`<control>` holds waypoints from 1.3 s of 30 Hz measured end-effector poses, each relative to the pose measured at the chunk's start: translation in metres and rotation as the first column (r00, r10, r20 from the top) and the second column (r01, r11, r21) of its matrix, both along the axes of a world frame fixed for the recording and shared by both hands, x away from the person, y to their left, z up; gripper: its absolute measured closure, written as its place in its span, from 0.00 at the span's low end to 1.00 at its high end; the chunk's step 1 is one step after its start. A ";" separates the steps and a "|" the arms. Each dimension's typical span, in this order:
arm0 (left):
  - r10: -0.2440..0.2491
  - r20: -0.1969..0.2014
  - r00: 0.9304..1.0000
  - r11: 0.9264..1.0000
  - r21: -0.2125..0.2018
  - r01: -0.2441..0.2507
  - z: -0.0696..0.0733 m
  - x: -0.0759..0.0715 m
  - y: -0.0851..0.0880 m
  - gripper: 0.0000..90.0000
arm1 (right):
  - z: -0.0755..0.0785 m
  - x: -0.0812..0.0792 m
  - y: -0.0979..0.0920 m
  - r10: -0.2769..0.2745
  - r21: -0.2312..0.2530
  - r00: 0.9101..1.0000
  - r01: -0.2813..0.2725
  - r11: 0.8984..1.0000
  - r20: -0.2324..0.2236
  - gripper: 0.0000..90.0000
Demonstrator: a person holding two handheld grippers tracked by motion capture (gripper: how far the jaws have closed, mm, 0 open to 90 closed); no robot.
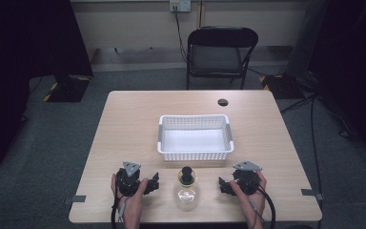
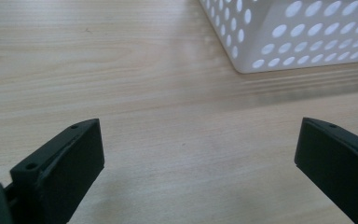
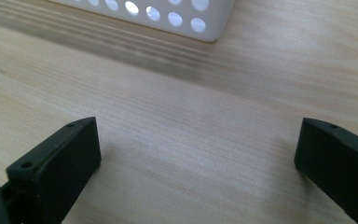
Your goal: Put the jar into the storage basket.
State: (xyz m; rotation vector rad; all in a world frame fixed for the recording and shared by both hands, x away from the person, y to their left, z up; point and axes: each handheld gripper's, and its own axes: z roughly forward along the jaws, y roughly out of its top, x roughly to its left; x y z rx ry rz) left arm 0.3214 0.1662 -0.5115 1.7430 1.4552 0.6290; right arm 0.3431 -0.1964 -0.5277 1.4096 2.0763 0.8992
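High view: we've got the left gripper (image 1: 151, 183) and right gripper (image 1: 223, 185), jaws wide apart, flanking the glass bottle (image 1: 186, 188) by the basket (image 1: 194, 155).

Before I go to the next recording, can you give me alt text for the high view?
A person's hands hold the left gripper and right gripper, both open, on either side of a clear bottle with a black cap at the table's near edge. An empty white basket sits just beyond the bottle; a black chair stands behind the table.
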 end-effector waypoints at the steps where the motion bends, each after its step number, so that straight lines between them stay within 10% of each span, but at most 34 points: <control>1: -0.004 0.002 1.000 1.000 0.013 0.004 -0.001 0.000 -0.001 0.01 | 0.000 0.000 0.000 0.000 0.000 1.000 0.000 1.000 0.000 0.00; 22: -0.112 0.023 0.993 0.992 -0.054 0.114 0.013 -0.019 0.000 0.01 | 0.000 0.000 0.000 0.000 0.000 1.000 0.000 1.000 0.000 0.00; 39: -0.145 0.163 0.976 0.981 -0.102 0.163 0.041 -0.037 0.000 0.00 | 0.000 0.000 0.000 0.000 0.000 1.000 0.000 1.000 0.000 0.00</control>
